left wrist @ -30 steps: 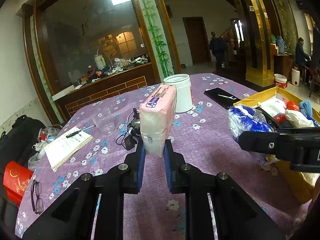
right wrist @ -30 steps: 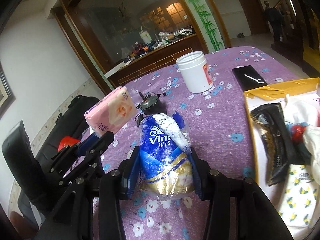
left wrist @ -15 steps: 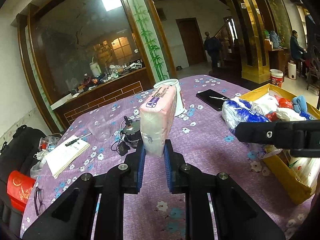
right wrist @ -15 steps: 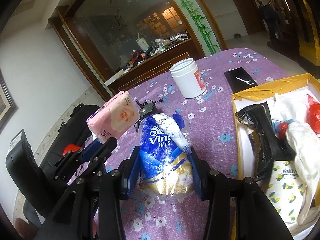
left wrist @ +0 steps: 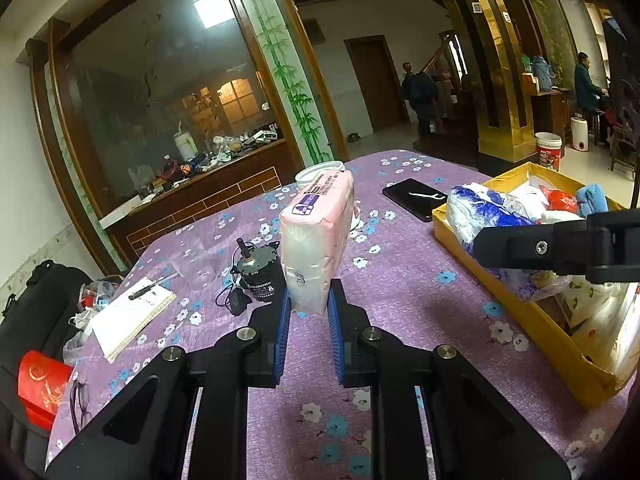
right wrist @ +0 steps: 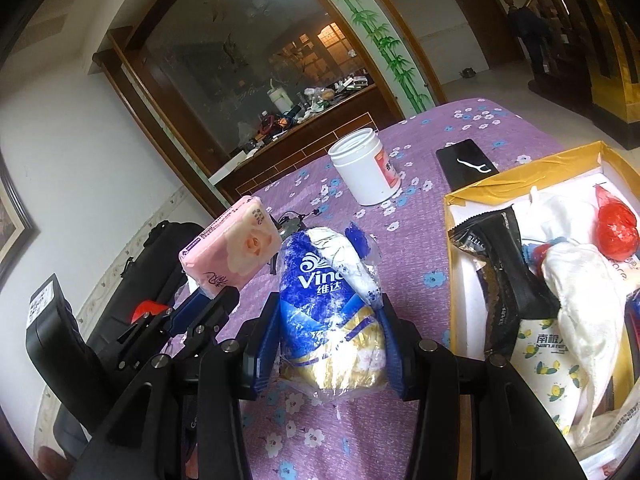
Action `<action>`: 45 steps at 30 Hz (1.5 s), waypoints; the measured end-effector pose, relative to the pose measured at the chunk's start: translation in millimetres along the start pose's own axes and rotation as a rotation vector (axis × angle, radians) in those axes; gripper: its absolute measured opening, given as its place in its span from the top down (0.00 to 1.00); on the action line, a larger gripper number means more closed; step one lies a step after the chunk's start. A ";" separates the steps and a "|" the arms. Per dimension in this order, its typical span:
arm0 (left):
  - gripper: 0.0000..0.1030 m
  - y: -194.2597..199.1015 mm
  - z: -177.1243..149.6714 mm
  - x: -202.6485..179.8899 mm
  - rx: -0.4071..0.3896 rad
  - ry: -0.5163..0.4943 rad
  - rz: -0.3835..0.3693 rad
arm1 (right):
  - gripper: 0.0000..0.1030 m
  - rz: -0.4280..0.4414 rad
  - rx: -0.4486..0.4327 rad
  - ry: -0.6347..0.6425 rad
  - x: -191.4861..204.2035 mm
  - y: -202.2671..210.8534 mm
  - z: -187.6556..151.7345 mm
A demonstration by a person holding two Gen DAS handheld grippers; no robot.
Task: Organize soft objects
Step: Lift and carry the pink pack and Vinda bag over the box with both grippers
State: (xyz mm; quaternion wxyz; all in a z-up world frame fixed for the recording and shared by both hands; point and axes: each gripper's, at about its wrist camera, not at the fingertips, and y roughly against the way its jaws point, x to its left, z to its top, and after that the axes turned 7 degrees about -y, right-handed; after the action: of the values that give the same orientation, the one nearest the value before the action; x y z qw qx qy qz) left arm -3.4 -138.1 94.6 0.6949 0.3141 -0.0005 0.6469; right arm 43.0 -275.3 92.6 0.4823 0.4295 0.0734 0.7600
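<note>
My left gripper is shut on a pink tissue pack and holds it upright above the purple flowered tablecloth; the pack also shows in the right wrist view. My right gripper is shut on a blue and white Vinda tissue bag, held above the left edge of the yellow box. In the left wrist view the bag hangs over the yellow box. The box holds white cloths, a black packet, a red bag and a blue cloth.
On the table stand a white jar, a black phone, a small grey motor with a cable, a notebook with a pen and glasses. A black bag lies at the left edge.
Both grippers have moved right towards the yellow box with their packs. The blue bag went from beside the box to over its left edge. Both grips are unchanged.
</note>
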 end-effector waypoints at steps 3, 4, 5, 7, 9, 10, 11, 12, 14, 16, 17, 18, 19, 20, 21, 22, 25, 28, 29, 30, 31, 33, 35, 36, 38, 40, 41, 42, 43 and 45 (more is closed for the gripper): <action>0.85 1.3 1.3 -1.6 -0.004 -0.006 -0.001 | 0.55 0.001 -0.001 -0.005 -2.0 1.2 -0.2; 0.85 1.8 1.7 -2.2 -0.005 -0.008 -0.001 | 0.55 0.000 -0.003 -0.009 -2.8 1.7 0.0; 0.85 2.2 1.9 -3.5 -0.006 -0.010 -0.002 | 0.55 0.001 -0.005 -0.010 -3.3 2.6 0.0; 0.85 3.1 2.0 -4.8 -0.010 -0.018 -0.002 | 0.55 0.003 -0.007 -0.010 -3.3 4.7 -0.1; 0.85 3.4 2.2 -6.3 -0.012 -0.023 -0.004 | 0.55 0.005 -0.010 -0.012 -4.3 6.1 0.4; 0.85 3.8 2.5 -7.1 -0.013 -0.025 -0.005 | 0.55 0.005 -0.011 -0.013 -4.5 6.8 0.5; 0.85 3.8 2.8 -8.7 -0.014 -0.027 -0.006 | 0.55 0.005 -0.013 -0.014 -5.1 7.8 0.6; 0.85 4.0 3.1 -9.7 -0.014 -0.031 -0.008 | 0.55 0.005 -0.015 -0.016 -5.9 8.8 0.7; 0.85 4.7 3.2 -12.0 -0.017 -0.037 -0.009 | 0.55 0.007 -0.017 -0.019 -7.2 10.4 1.5; 0.85 5.2 3.7 -14.1 -0.018 -0.043 -0.013 | 0.55 0.006 -0.021 -0.023 -9.4 12.0 2.2; 0.85 5.7 4.2 -14.8 -0.020 -0.045 -0.013 | 0.55 0.007 -0.023 -0.026 -10.9 13.4 2.3; 0.85 6.5 4.8 -16.0 -0.022 -0.048 -0.014 | 0.55 0.007 -0.025 -0.029 -11.8 14.8 2.6; 0.85 6.8 5.6 -16.8 -0.023 -0.050 -0.016 | 0.55 0.008 -0.029 -0.033 -13.7 16.6 2.8; 0.85 7.0 5.7 -17.5 -0.023 -0.053 -0.017 | 0.55 0.008 -0.031 -0.034 -14.8 18.0 2.8; 0.85 7.7 6.0 -18.8 -0.025 -0.056 -0.018 | 0.55 0.009 -0.033 -0.036 -16.1 19.6 2.6; 0.85 8.3 6.8 -20.7 -0.027 -0.059 -0.019 | 0.55 0.009 -0.035 -0.037 -16.6 21.5 2.6; 0.85 11.3 8.9 -28.3 -0.032 -0.075 -0.024 | 0.55 0.009 -0.045 -0.046 -22.0 27.9 3.0; 0.85 13.7 11.3 -36.5 -0.037 -0.090 -0.033 | 0.55 0.008 -0.057 -0.059 -29.0 35.1 4.1; 0.85 14.3 12.1 -39.1 -0.037 -0.094 -0.035 | 0.55 0.008 -0.061 -0.062 -31.1 37.2 4.3; 0.85 14.7 12.8 -40.9 -0.038 -0.097 -0.038 | 0.55 0.007 -0.065 -0.066 -33.6 39.4 4.8; 0.85 15.6 13.8 -43.5 -0.040 -0.100 -0.043 | 0.55 0.004 -0.071 -0.072 -37.2 42.6 5.4; 0.85 16.5 15.7 -49.0 -0.041 -0.106 -0.050 | 0.55 0.002 -0.079 -0.082 -42.2 47.6 6.0; 0.85 17.4 17.4 -54.5 -0.040 -0.111 -0.061 | 0.55 0.000 -0.089 -0.091 -47.3 54.4 7.4; 0.85 18.0 18.0 -56.6 -0.040 -0.113 -0.066 | 0.55 -0.002 -0.095 -0.096 -50.5 58.2 7.9; 0.85 19.7 20.6 -63.7 -0.039 -0.115 -0.084 | 0.55 -0.005 -0.108 -0.106 -56.6 65.3 8.8; 0.85 20.8 22.4 -69.4 -0.038 -0.118 -0.098 | 0.55 -0.008 -0.119 -0.114 -62.1 71.3 10.2; 0.85 21.6 23.0 -72.4 -0.037 -0.120 -0.107 | 0.55 -0.010 -0.127 -0.122 -66.4 75.6 10.7; 0.85 22.5 24.0 -75.8 -0.037 -0.122 -0.116 | 0.55 -0.013 -0.134 -0.129 -70.9 80.0 11.3; 0.85 23.2 25.3 -80.2 -0.036 -0.126 -0.128 | 0.55 -0.015 -0.139 -0.134 -73.8 82.8 11.6; 0.85 24.7 27.0 -87.0 -0.035 -0.130 -0.143 | 0.55 -0.022 -0.153 -0.152 -84.2 91.2 12.7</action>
State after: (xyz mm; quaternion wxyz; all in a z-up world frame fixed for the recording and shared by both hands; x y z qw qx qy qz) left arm -28.9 -229.0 91.6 0.7432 0.3425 -0.0346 0.5738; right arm 5.0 -394.0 99.4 0.5261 0.4469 -0.0172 0.7233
